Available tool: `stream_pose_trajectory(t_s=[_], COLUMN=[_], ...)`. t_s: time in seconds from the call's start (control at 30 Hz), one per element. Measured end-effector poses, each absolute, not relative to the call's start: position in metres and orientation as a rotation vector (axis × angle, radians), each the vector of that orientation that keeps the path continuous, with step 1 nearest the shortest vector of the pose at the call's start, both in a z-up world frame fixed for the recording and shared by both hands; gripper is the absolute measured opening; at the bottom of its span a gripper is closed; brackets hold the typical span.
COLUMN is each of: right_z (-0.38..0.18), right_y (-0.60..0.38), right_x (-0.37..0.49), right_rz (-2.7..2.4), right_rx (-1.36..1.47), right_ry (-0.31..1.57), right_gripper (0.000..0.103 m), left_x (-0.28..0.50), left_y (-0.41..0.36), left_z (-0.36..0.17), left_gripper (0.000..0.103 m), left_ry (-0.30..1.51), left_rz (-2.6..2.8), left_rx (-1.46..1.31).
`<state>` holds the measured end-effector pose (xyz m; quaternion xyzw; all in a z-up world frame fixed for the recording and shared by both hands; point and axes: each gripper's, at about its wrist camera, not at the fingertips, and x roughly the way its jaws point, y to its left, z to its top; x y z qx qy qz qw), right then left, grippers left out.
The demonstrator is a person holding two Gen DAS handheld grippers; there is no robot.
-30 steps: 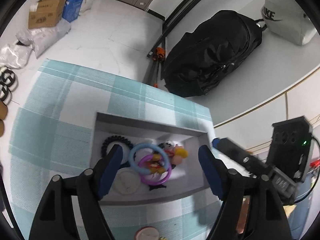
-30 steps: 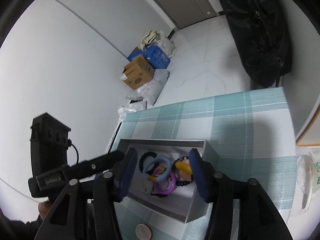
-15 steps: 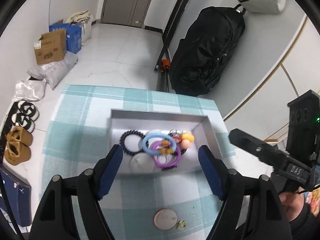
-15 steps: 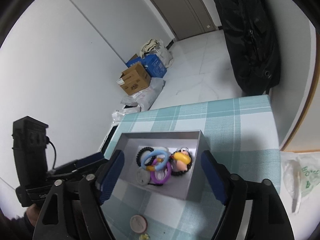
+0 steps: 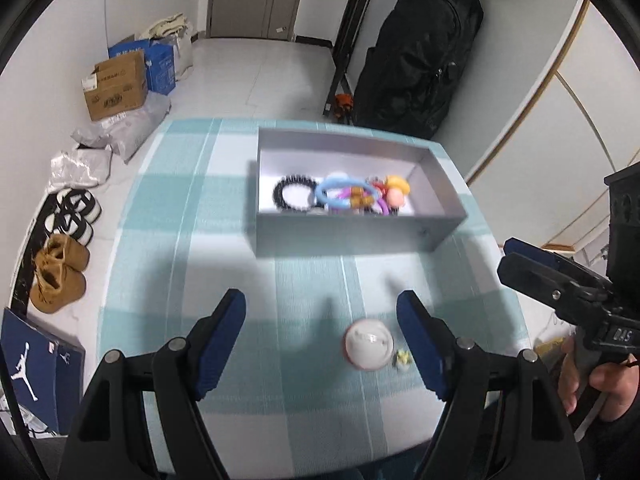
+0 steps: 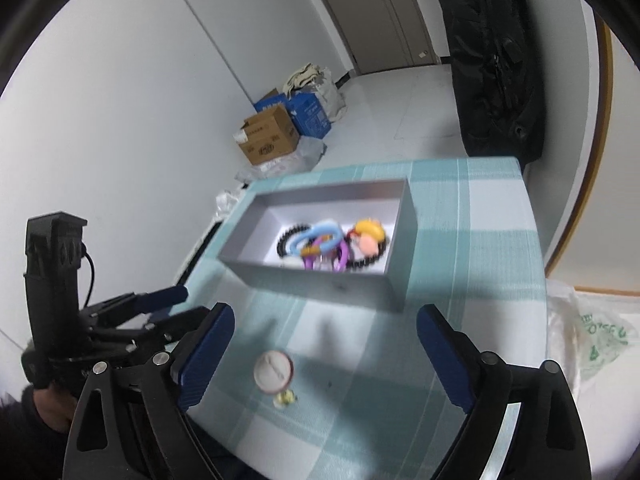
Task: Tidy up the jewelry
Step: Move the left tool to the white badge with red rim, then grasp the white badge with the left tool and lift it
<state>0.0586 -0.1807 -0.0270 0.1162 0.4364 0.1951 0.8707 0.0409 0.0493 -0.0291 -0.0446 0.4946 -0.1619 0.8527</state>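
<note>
A grey open box [image 5: 352, 236] [image 6: 316, 278] stands on the teal checked tablecloth [image 5: 224, 264]. In it lie a black bead bracelet [image 5: 294, 196], a blue ring [image 5: 338, 192], a purple ring [image 6: 340, 256] and a yellow-and-pink charm [image 5: 396, 192]. A round white disc [image 5: 369, 343] [image 6: 273, 371] and a small yellow trinket [image 5: 403, 358] [image 6: 285, 398] lie on the cloth in front of the box. My left gripper [image 5: 322, 328] is open and empty above the cloth, near the disc. My right gripper [image 6: 320, 350] is open and empty, held back from the box.
A black backpack [image 5: 416, 60] leans beyond the table's far edge. Cardboard boxes [image 5: 116, 84], bags and shoes [image 5: 60, 276] lie on the floor to the left. A plastic bag [image 6: 592, 336] lies right of the table. The other gripper shows in each view [image 5: 560, 280] [image 6: 120, 320].
Both grippers have pulled back and up from the box. The box now sits farther off, and the disc and trinket have come into fuller view between the fingers.
</note>
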Motion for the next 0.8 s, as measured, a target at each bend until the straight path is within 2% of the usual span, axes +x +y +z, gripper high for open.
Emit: stream_pose_trajectory(t_s=[0.4,0.7,0.8], right_z=[-0.058,-0.064,-0.067], right_y=[-0.204,-0.21,-0.213], right_x=[0.041,0.037,0.039], right_rz=[0.296,0.289,0.285], right_rx=[0.331,0.358,0.372], right_ry=[0.968,0.987,0.993], right_gripper=[0.095,0.095,0.095], left_x=[0.022,0.039,0.038], left_y=[0.018,0.024,0.016], left_z=[-0.051,-0.067,-0.069], left_gripper=[0.074,0.073,0.066], left_ry=[1.096,1.156,1.156], left_rz=[-0.409,-0.386,-0.373], left_rx=[0.056,-0.065,-0.012])
